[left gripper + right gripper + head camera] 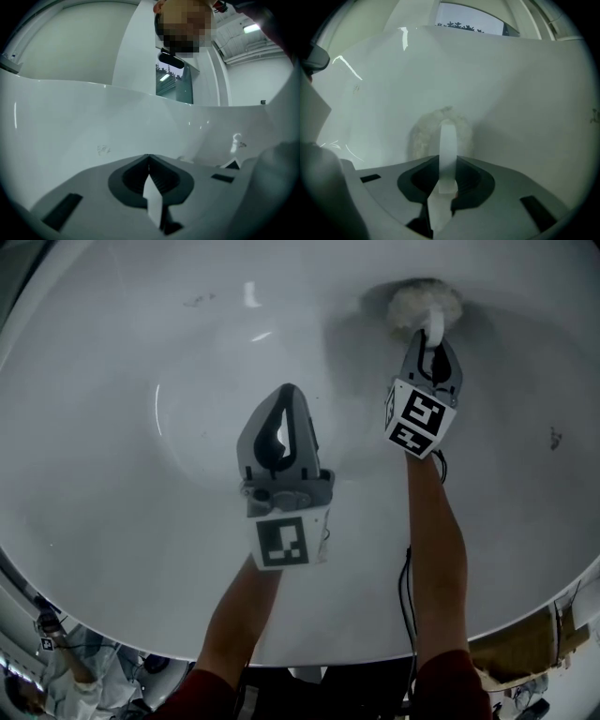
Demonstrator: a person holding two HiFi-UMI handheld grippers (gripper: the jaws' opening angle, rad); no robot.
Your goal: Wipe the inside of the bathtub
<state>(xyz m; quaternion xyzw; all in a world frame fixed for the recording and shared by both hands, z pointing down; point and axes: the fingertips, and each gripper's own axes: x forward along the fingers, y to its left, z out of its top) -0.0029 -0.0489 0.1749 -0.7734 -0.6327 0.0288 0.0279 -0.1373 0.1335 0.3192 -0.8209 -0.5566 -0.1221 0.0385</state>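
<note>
The white bathtub fills the head view, and I look down into its curved inside. A fluffy white scrubber pad on a white handle presses against the far tub wall. My right gripper is shut on that handle, and the pad shows just past the jaws in the right gripper view. My left gripper hovers over the middle of the tub, shut with nothing between its jaws. Its closed tips point at the far tub wall.
Small dark marks sit on the tub wall at the upper left and at the right. A black cable runs along my right forearm. The tub's near rim curves below, with floor clutter beyond it.
</note>
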